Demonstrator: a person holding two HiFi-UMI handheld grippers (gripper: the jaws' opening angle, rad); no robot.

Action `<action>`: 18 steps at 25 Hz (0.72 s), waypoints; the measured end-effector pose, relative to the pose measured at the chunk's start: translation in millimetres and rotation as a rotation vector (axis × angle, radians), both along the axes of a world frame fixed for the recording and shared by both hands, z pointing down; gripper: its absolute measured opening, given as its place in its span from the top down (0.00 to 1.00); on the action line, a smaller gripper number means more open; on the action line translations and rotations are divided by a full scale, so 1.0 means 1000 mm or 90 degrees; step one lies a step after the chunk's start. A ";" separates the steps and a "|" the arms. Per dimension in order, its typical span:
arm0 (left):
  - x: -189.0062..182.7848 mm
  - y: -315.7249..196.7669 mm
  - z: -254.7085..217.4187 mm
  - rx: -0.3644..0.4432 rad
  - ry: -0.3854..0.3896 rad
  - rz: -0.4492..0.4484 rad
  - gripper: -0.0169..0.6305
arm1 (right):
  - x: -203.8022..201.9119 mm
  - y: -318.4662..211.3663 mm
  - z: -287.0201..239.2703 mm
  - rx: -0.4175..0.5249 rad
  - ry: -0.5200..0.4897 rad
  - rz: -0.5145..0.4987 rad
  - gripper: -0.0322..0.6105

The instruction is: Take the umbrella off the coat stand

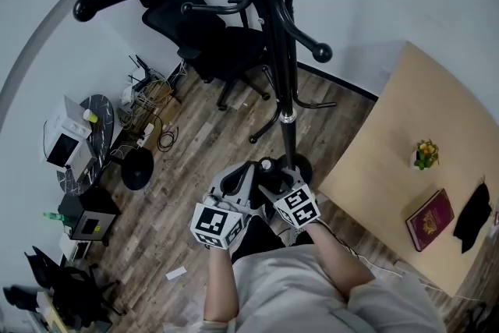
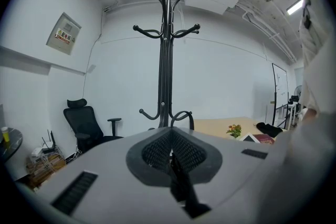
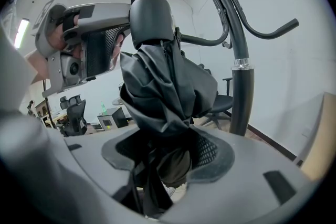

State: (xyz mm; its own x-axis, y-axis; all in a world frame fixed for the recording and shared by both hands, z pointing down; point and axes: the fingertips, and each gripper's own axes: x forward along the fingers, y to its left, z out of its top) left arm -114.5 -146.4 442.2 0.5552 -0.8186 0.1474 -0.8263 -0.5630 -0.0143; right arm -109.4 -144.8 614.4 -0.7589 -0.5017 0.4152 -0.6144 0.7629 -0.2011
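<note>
A folded black umbrella [image 3: 168,92] stands upright between my right gripper's [image 3: 168,157] jaws, its rounded handle [image 3: 152,16] on top; the jaws are shut on its bunched canopy. The black coat stand [image 1: 281,51] rises just behind both grippers, its pole [image 3: 242,92] to the umbrella's right. My left gripper [image 3: 86,50] sits beside the umbrella's handle with its jaws shut. In the left gripper view a thin dark strip runs down from the left gripper's [image 2: 170,152] closed jaws, and the coat stand [image 2: 166,60] stands straight ahead. In the head view both grippers [image 1: 242,183] [image 1: 274,171] sit close together at the stand's foot.
A black office chair [image 1: 210,43] stands behind the stand. A wooden table [image 1: 390,129] at the right carries a small plant [image 1: 425,154], a red book [image 1: 429,219] and a black item [image 1: 472,216]. Boxes, cables and a white appliance [image 1: 66,138] crowd the floor at the left.
</note>
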 end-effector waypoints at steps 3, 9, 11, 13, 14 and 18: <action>-0.001 0.000 0.000 0.000 0.000 0.001 0.94 | 0.000 0.000 0.000 0.000 0.003 0.003 0.56; -0.002 0.003 -0.001 0.001 -0.002 0.004 0.94 | -0.003 0.002 -0.001 0.005 0.002 0.003 0.56; -0.002 0.003 -0.002 0.002 0.000 0.004 0.94 | -0.004 0.003 0.001 0.003 0.008 0.000 0.56; -0.003 0.003 -0.002 0.002 -0.001 0.004 0.94 | -0.005 0.002 0.003 0.001 0.012 -0.001 0.56; -0.004 0.003 -0.002 0.002 -0.003 0.004 0.94 | -0.006 0.002 0.003 0.000 0.012 0.000 0.56; -0.005 0.003 -0.002 0.002 -0.005 0.003 0.94 | -0.008 0.001 0.004 0.000 0.010 0.001 0.56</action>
